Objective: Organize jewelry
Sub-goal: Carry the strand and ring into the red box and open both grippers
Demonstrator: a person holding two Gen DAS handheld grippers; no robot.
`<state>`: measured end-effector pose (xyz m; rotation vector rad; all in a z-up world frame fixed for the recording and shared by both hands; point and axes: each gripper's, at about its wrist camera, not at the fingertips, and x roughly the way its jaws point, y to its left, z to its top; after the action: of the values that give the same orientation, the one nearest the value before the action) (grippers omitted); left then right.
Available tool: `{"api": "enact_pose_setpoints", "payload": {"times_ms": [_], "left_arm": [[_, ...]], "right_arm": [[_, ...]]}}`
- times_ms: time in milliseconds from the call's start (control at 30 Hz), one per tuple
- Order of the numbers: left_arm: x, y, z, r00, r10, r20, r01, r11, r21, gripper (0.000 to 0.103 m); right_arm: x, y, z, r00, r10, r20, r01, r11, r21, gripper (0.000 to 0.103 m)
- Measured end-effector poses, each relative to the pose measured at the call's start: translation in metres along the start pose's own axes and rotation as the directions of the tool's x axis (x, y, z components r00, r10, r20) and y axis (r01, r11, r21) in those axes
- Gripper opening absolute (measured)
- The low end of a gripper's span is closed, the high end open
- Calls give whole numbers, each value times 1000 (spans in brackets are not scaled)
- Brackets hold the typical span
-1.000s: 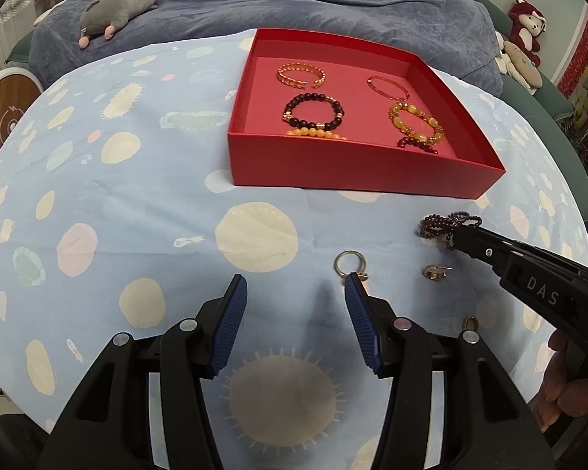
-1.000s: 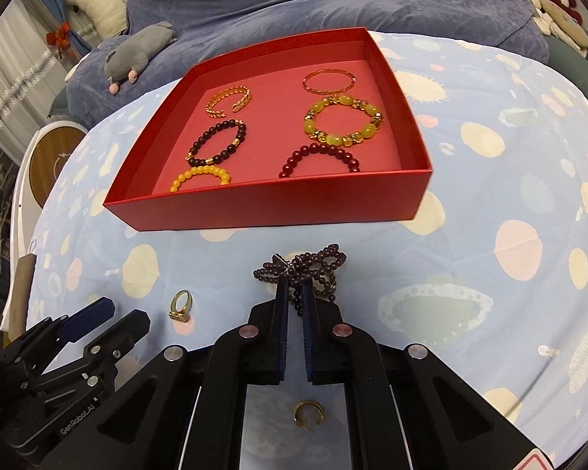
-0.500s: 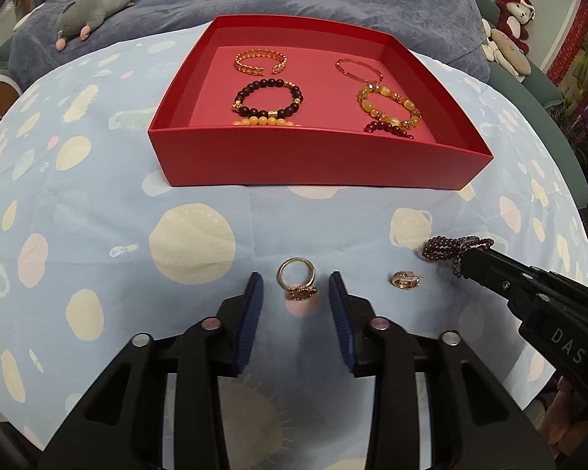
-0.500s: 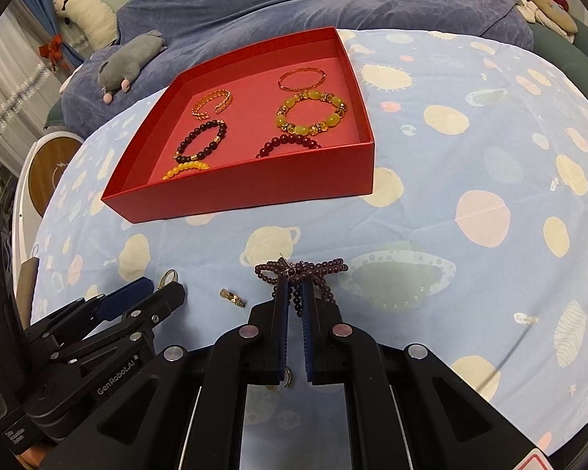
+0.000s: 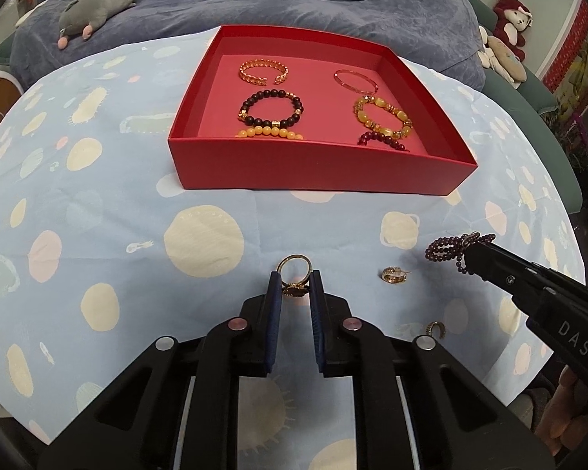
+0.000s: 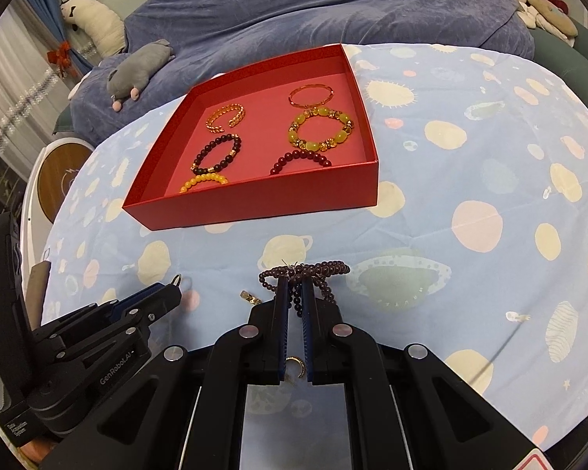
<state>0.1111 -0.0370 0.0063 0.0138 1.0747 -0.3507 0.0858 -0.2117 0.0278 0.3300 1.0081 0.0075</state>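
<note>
Now, going left to right, the left gripper is pinched on a gold ring on the spotted cloth, near of the red box. A small earring lies between. The right gripper is clenched on a dark purple bead strand. Both pickups look made; next each piece must clear the box's near wall. Only the right wrist view shows another small gold piece under its fingers.

I count six bracelets in the red box, one purple bead strand and three small gold pieces on the cloth, two grippers, four plush toys.
</note>
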Motion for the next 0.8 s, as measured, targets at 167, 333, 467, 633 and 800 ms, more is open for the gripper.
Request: {"api": "enact_pose_setpoints", "payload": {"times_ms": [167, 333, 467, 633, 800], "left_arm": [[-20, 1, 2, 1000, -5, 24, 5, 1000, -8, 14], [-40, 2, 8, 999, -16, 52, 16, 1000, -12, 14], [-53, 1, 18, 997, -25, 75, 26, 1000, -7, 14], [-62, -2, 37, 994, -31, 107, 30, 999, 11, 14], [-61, -4, 62, 991, -34, 132, 32, 999, 18, 14]], "right_arm": [[-18, 3, 2, 999, 9, 31, -9, 1000, -5, 6], [-36, 7, 7, 998, 21, 67, -20, 1000, -8, 6], [-45, 11, 15, 996, 29, 88, -28, 1000, -14, 6], [-51, 14, 37, 992, 44, 120, -43, 999, -14, 6], [-45, 16, 63, 989, 50, 139, -47, 999, -20, 6]]}}
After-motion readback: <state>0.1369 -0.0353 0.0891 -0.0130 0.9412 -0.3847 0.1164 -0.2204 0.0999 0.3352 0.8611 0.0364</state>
